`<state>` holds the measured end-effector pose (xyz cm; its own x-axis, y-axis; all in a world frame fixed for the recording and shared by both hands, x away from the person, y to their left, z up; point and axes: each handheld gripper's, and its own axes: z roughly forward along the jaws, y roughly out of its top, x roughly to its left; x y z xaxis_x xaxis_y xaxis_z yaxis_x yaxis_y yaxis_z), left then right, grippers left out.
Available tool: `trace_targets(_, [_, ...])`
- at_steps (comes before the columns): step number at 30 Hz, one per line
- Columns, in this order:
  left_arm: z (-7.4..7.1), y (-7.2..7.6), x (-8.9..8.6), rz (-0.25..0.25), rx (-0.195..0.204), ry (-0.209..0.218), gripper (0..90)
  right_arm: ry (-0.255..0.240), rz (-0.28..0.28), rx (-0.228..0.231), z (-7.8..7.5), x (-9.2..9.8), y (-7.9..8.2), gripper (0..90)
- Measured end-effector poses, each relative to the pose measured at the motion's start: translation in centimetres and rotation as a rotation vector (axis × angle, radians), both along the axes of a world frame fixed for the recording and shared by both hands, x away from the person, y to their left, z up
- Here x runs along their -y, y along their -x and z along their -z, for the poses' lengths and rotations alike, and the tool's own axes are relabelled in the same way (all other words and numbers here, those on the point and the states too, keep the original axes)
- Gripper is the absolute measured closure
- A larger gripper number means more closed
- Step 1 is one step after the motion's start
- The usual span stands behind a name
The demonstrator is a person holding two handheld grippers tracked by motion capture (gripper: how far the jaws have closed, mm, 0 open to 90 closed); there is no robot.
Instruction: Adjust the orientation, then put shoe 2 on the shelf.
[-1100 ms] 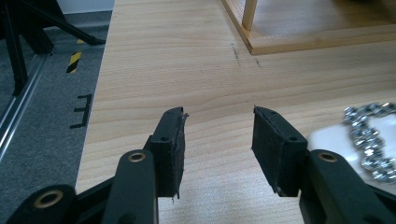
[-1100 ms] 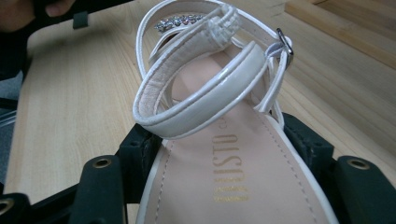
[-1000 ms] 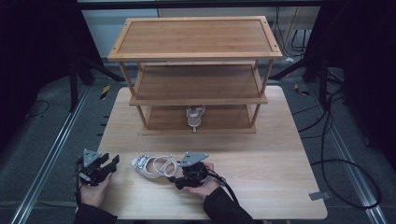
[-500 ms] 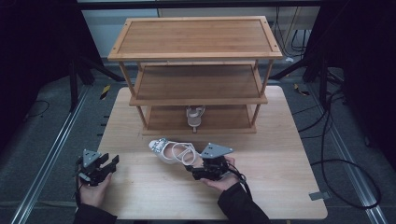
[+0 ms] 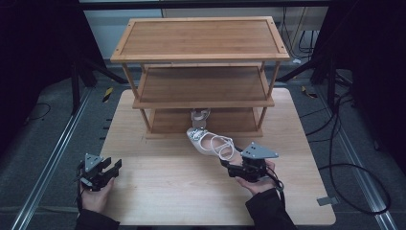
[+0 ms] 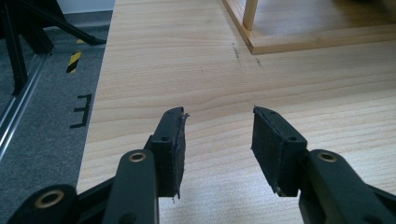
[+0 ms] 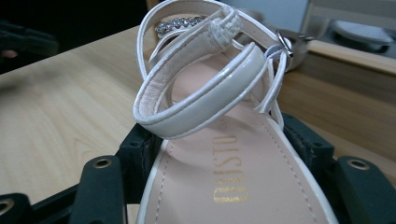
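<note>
My right gripper (image 5: 233, 167) is shut on the heel end of a white strappy sandal (image 5: 209, 143), which points toward the front of the three-tier wooden shelf (image 5: 201, 57). In the right gripper view the sandal (image 7: 219, 140) lies between both jaws, its pink insole and buckled ankle strap close to the lens. A second white sandal (image 5: 199, 117) sits on the lowest shelf board. My left gripper (image 5: 111, 169) rests near the table's left front corner, open with nothing between its pads (image 6: 170, 144).
The wooden table (image 5: 158, 196) carries the shelf at its back half. Dark floor with cables lies to the right, a metal rail (image 5: 48, 163) to the left. The shelf's bottom corner post (image 6: 250, 14) stands ahead of the left gripper.
My right gripper has carried the sandal right and forward, from mid-table toward the front of the shelf's bottom tier. The left gripper has stayed in place.
</note>
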<state>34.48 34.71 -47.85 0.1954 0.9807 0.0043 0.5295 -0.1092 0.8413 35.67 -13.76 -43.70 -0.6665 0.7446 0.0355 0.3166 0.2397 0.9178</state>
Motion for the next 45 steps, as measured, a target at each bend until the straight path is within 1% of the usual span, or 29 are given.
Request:
trace_targets(4, [0.0, 0.0, 0.0, -0.003, -0.003, 0.001, 53.6, -0.011, 0.045, 0.016, -0.5, 1.3, -0.4, 38.4])
trace_targets(7, [0.0, 0.0, 0.0, -0.003, 0.002, -0.003, 53.6, -0.014, 0.104, 0.028, -0.7, 2.2, -0.9, 38.5])
trace_targets(10, [0.0, 0.0, 0.0, -0.003, -0.001, -0.003, 53.6, -0.014, 0.153, 0.026, -0.5, 2.6, -1.5, 38.5])
trace_targets(12, [0.0, 0.0, 0.0, -0.001, -0.002, 0.0, 53.6, -0.014, 0.185, 0.014, -0.3, 2.7, -2.1, 38.5])
trace_targets(13, [0.0, 0.0, 0.0, 0.0, -0.002, 0.0, 53.6, -0.005, 0.196, 0.012, -0.2, 2.7, -2.4, 38.5])
trace_targets(16, [0.0, -0.1, 0.0, 0.002, -0.003, 0.002, 53.6, 0.004, 0.236, 0.004, 0.2, 2.5, -3.5, 38.5])
trace_targets(23, [0.0, 0.0, 0.2, 0.008, -0.002, -0.002, 53.6, -0.005, 0.343, -0.007, 1.2, 1.4, -6.2, 38.5])
trace_targets(26, [-0.1, -0.1, 0.4, 0.015, -0.003, -0.005, 53.6, -0.021, 0.384, -0.004, 1.5, 1.0, -7.4, 38.5])
trace_targets(28, [-0.1, -0.1, 0.5, 0.014, -0.001, -0.002, 53.6, -0.042, 0.417, -0.006, 1.7, 0.8, -8.4, 38.5])
trace_targets(30, [-0.1, -0.1, 0.5, 0.014, -0.004, -0.001, 53.6, -0.045, 0.442, -0.01, 2.0, 0.5, -9.3, 38.5])
trace_targets(33, [-0.1, -0.2, 0.5, 0.017, -0.004, -0.002, 53.6, -0.06, 0.464, -0.024, 2.7, 0.0, -10.4, 38.5])
trace_targets(34, [-0.1, -0.2, 0.6, 0.019, -0.004, -0.002, 53.6, -0.073, 0.474, -0.029, 3.1, -0.2, -10.8, 38.5])
trace_targets(36, [-0.1, -0.2, 0.7, 0.021, -0.004, -0.007, 53.6, -0.078, 0.48, -0.037, 3.6, -0.3, -11.2, 38.5])
trace_targets(37, [-0.1, -0.2, 0.7, 0.023, -0.004, -0.009, 53.6, -0.081, 0.485, -0.053, 4.0, -0.5, -11.5, 38.5])
trace_targets(38, [-0.1, -0.2, 0.7, 0.023, -0.004, -0.011, 53.6, -0.069, 0.492, -0.058, 4.4, -0.6, -11.8, 38.5])
trace_targets(41, [-0.1, -0.1, 0.7, 0.026, -0.004, -0.01, 53.6, -0.072, 0.509, -0.081, 5.2, -0.9, -12.3, 38.5])
trace_targets(45, [-0.1, -0.1, 0.6, 0.027, -0.004, -0.007, 53.7, -0.068, 0.523, -0.083, 5.7, -1.5, -12.7, 38.5])
